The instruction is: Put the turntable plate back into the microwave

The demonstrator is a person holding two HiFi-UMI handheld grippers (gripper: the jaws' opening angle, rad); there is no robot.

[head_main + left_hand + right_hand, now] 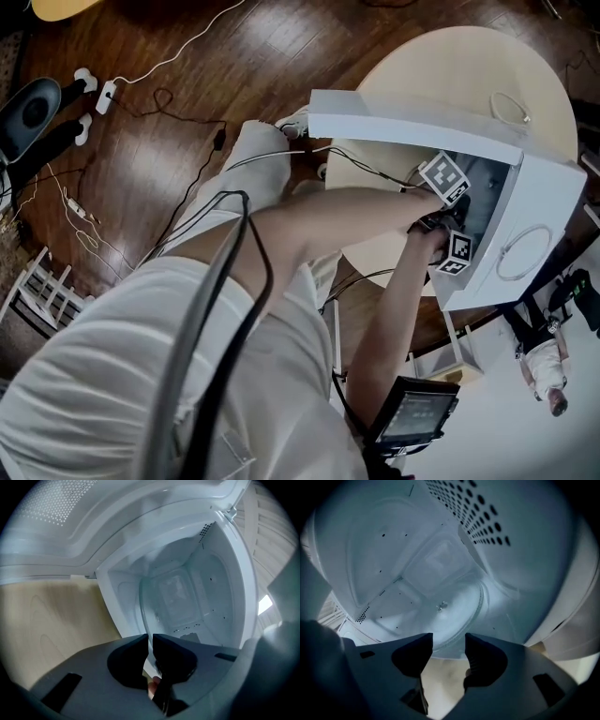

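The white microwave [544, 202] stands on a round pale table [459, 66] with its door [412, 117] swung open. Both marker cubes, left [442, 178] and right [457, 253], are at the opening. In the left gripper view my left gripper [151, 637] is shut on the rim of the clear glass turntable plate [161, 609], which stands tilted on edge inside the cavity [225, 597]. In the right gripper view my right gripper [448, 641] is open. The plate [454, 616], with its centre hub, lies just past its tips and nothing is pressed between them.
The mesh door [70, 517] hangs close beside the left gripper, with tabletop [51, 616] under it. A perforated cavity wall [487, 513] is near the right gripper. Two wire rings [511, 108] [523, 251] lie on table and microwave. Cables [141, 103] cross the wood floor.
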